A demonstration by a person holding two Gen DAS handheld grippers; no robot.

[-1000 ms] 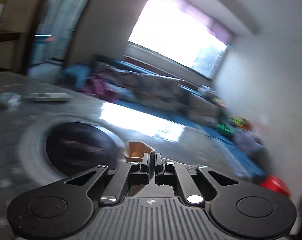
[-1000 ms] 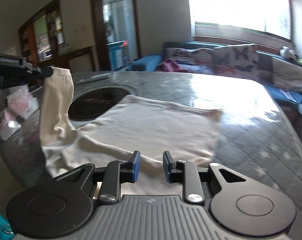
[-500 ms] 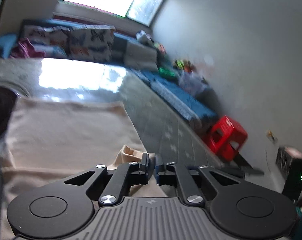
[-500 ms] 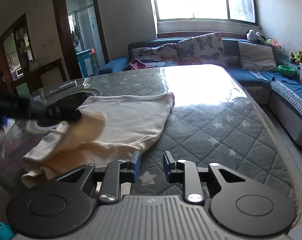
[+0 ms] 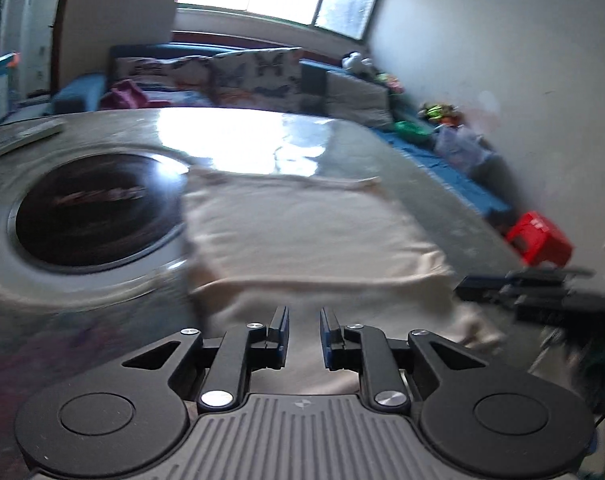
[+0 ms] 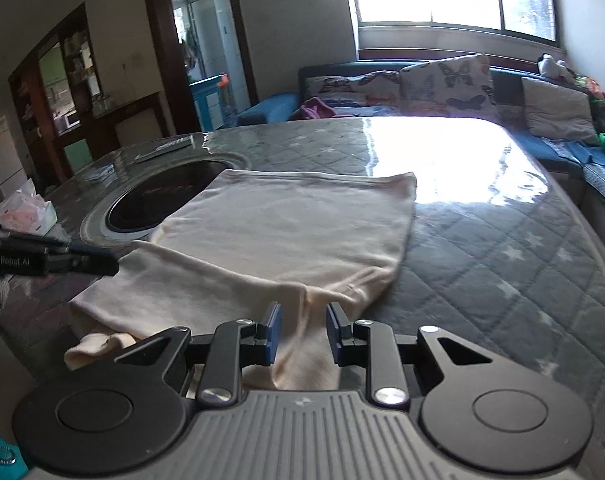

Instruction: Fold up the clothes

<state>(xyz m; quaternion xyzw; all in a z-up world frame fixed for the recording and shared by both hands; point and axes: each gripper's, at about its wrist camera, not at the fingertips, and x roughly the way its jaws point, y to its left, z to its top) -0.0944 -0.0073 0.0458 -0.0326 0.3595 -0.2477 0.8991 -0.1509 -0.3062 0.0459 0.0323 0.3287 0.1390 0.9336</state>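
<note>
From the left wrist view, the left gripper [image 5: 304, 334] is hovering with its jaws spread and gripping nothing, low over the near edge of the cream garment [image 5: 302, 236]. The garment is lying flat on the grey quilted surface [image 5: 414, 164], its left edge just beside a dark round inset [image 5: 90, 208]. The right gripper [image 5: 526, 292] is showing blurred at the right.

From the right wrist view, the right gripper [image 6: 300, 334] is sitting with its jaws spread, empty, over the garment [image 6: 286, 232] where a fold is hanging off the surface [image 6: 502, 248]. The left gripper [image 6: 62, 260] is reaching in from the left, its tip touching the cloth's edge
</note>
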